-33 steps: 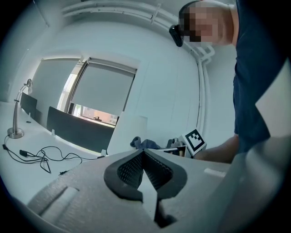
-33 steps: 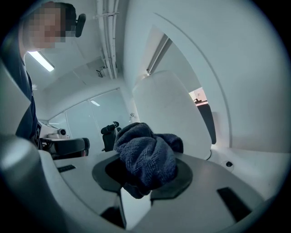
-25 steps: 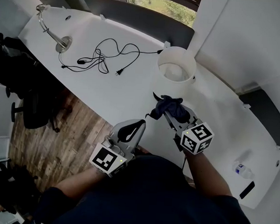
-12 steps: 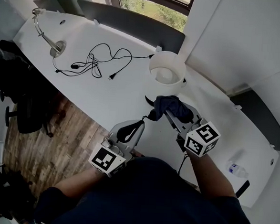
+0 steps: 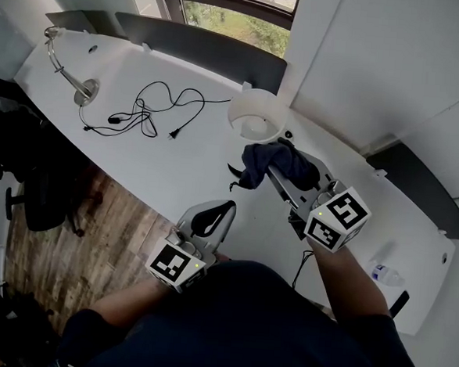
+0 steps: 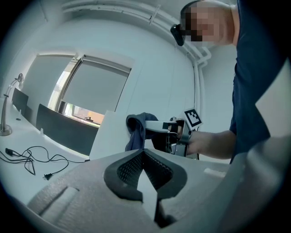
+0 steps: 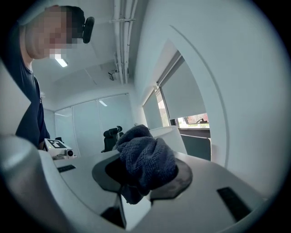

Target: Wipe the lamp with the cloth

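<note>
The lamp's white round shade (image 5: pixel 255 118) stands on the white desk (image 5: pixel 176 159) near the wall. A dark blue cloth (image 5: pixel 274 162) is bunched in my right gripper (image 5: pixel 271 171), which is shut on it and holds it raised just in front of the shade's near side. In the right gripper view the cloth (image 7: pixel 145 159) fills the jaws, and the shade (image 7: pixel 175 136) shows just behind. My left gripper (image 5: pixel 228 208) hangs lower over the desk's front edge, shut and holding nothing. From the left gripper view (image 6: pixel 143 152), the shade (image 6: pixel 107 132) and the cloth (image 6: pixel 136 129) lie ahead.
A chrome desk lamp (image 5: pixel 65 69) stands at the desk's far left, with a loose black cable (image 5: pixel 152 107) beside it. A water bottle (image 5: pixel 388 275) and a flat black object (image 5: pixel 399 303) lie at the right end. Office chairs (image 5: pixel 27 165) stand on the wooden floor at left.
My right gripper has risen and moved forward with the cloth, from the desk in front of the lamp up to the shade's near side. The left gripper stays where it was.
</note>
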